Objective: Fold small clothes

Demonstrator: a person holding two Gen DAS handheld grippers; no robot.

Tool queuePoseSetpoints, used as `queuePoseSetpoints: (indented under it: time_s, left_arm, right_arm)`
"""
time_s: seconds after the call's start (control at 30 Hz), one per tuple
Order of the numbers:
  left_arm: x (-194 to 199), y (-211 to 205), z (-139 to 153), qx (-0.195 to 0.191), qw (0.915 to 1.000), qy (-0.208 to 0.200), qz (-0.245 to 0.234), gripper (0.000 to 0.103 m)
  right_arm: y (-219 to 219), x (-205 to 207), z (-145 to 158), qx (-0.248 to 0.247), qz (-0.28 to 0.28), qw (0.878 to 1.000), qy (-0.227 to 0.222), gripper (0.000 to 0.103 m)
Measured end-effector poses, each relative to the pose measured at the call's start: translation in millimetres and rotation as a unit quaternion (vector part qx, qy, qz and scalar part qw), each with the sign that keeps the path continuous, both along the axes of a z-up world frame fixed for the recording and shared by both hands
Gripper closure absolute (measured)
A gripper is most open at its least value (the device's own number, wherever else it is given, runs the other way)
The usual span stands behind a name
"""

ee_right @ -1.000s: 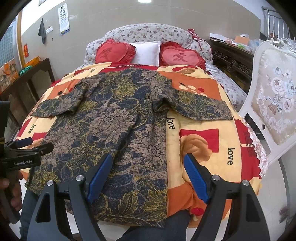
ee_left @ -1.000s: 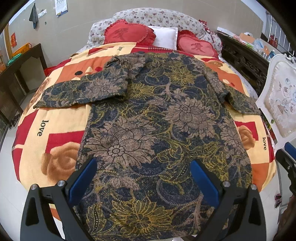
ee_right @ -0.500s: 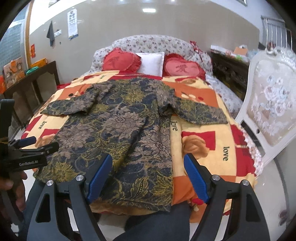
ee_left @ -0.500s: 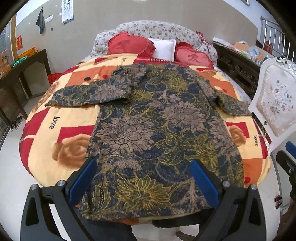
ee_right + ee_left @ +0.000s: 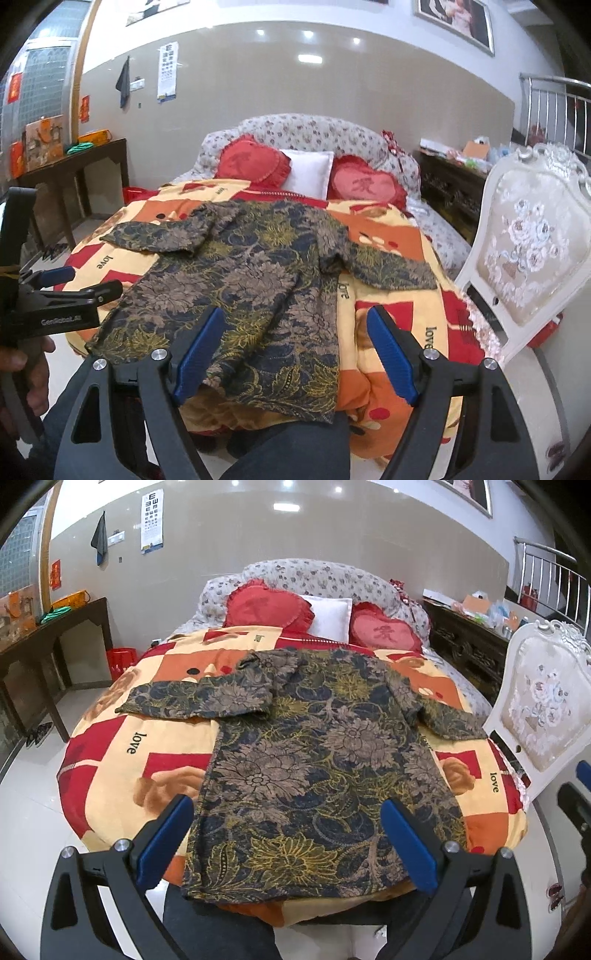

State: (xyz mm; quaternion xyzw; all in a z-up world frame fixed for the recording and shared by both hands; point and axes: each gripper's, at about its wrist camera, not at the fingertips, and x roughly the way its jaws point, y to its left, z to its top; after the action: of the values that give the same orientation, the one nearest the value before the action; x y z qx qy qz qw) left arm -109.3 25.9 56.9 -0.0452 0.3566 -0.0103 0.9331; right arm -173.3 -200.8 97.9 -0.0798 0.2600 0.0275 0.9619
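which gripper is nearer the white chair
Right. The right gripper hangs over the shirt's right edge, on the chair's side; the left gripper, seen at far left in the right view, is across the shirt.

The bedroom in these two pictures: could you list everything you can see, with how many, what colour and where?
Floral shirt: one, dark blue, brown and yellow, spread flat on the bed, sleeves out.
Bedspread: one, red, orange and cream, printed "love".
Heart cushions: two, red, at the headboard.
Pillow: one, white, between the cushions.
Headboard: one, floral grey.
Chair: one, white, floral back, right of the bed.
Side table: one, dark wood, left of the bed.
Eye chart: one, on the wall.
Left tool: black, blue pads, open, off the shirt.
Right tool: same, open.
Hand: one, gripping the left tool's handle.
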Motion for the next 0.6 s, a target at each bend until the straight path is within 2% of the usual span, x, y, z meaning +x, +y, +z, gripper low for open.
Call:
queuePoseSetpoints:
  time_s: [0.17, 0.6]
  left_arm:
    - [3, -2, -9, -0.002, 1.0, 0.009, -0.002, 0.0]
    - [-14, -15, -29, 0.008, 0.9998, 0.017, -0.007, 0.0]
  right_arm:
    - [9, -8, 3, -0.013, 0.015, 0.999, -0.031, 0.021]
    - [18, -40, 8, 0.004, 0.038, 0.995, -0.093, 0.021]
